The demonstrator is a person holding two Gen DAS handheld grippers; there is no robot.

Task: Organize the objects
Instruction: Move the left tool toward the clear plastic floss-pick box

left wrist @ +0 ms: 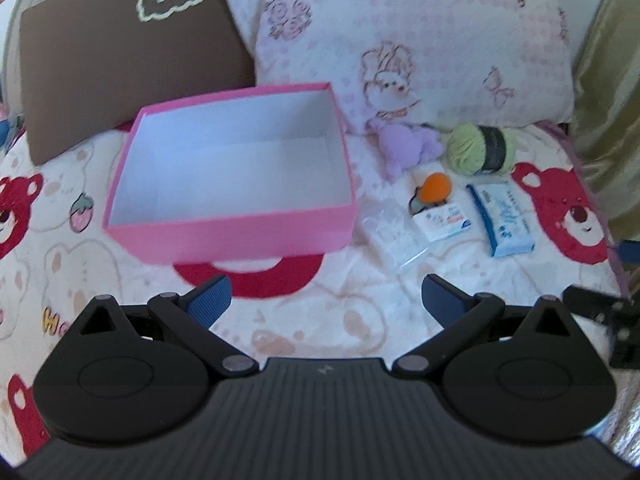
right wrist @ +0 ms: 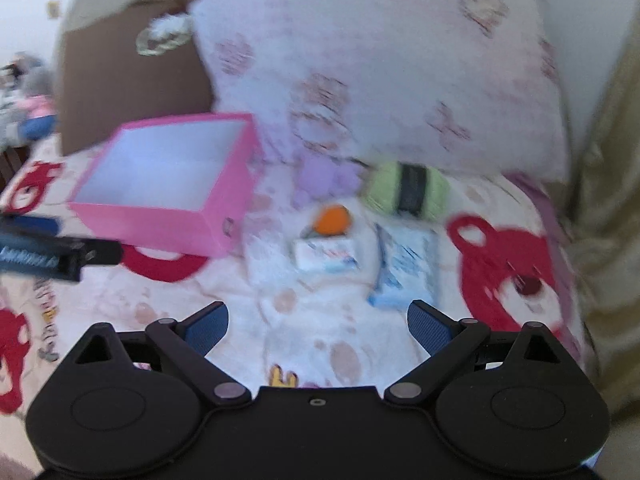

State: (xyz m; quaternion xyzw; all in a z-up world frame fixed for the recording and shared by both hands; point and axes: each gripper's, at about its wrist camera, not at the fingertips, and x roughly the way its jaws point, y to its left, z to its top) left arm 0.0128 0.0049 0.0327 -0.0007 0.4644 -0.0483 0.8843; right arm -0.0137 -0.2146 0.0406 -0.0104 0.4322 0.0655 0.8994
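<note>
An open pink box with a white, bare inside sits on the bed; it also shows in the right wrist view. To its right lie a purple plush, a green yarn ball, an orange ball, a small white pack, a blue tissue pack and a clear bag. My left gripper is open and empty, in front of the box. My right gripper is open and empty, in front of the packs. The right wrist view is blurred.
A brown cushion and a pink patterned pillow stand behind the objects. A gold curtain hangs at the right. The bedsheet has red bear prints. The left gripper shows at the left edge of the right wrist view.
</note>
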